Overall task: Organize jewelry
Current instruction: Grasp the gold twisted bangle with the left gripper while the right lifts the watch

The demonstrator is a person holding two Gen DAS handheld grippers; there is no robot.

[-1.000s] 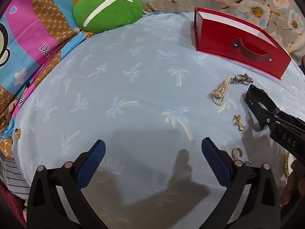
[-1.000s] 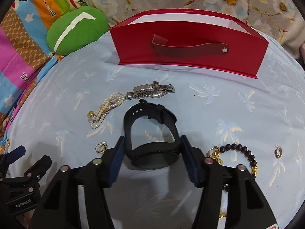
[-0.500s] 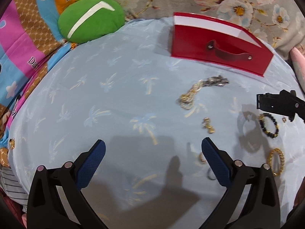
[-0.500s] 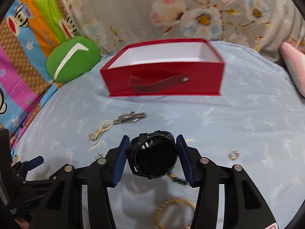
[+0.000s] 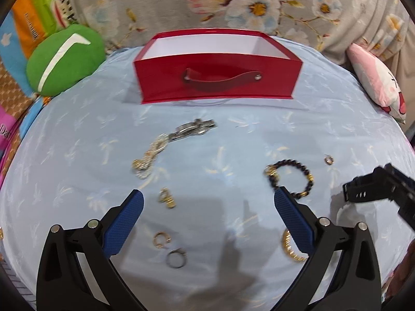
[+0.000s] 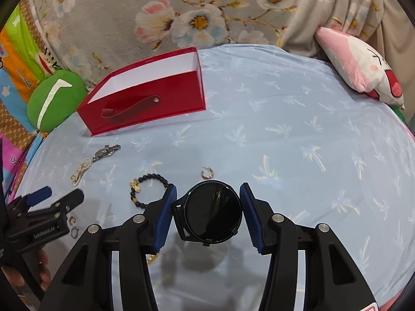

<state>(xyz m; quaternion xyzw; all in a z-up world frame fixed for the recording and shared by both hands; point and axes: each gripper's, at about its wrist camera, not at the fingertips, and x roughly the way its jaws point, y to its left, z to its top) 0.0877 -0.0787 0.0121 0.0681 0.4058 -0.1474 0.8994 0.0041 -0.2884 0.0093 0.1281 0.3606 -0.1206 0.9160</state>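
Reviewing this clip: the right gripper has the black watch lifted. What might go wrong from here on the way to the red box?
The right gripper pinches the black watch only by its round case, so it may slip or twist out. The red box sits far off to the left, so a long carry. A drop could land on the beaded bracelet below.

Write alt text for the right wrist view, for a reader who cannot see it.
The right gripper holds a black round-faced watch between its blue pads, raised above a light blue palm-print sheet. An open red box stands behind to the left, with a black bead bracelet, a small ring and a pearl strand on the sheet. The left gripper enters at lower left.
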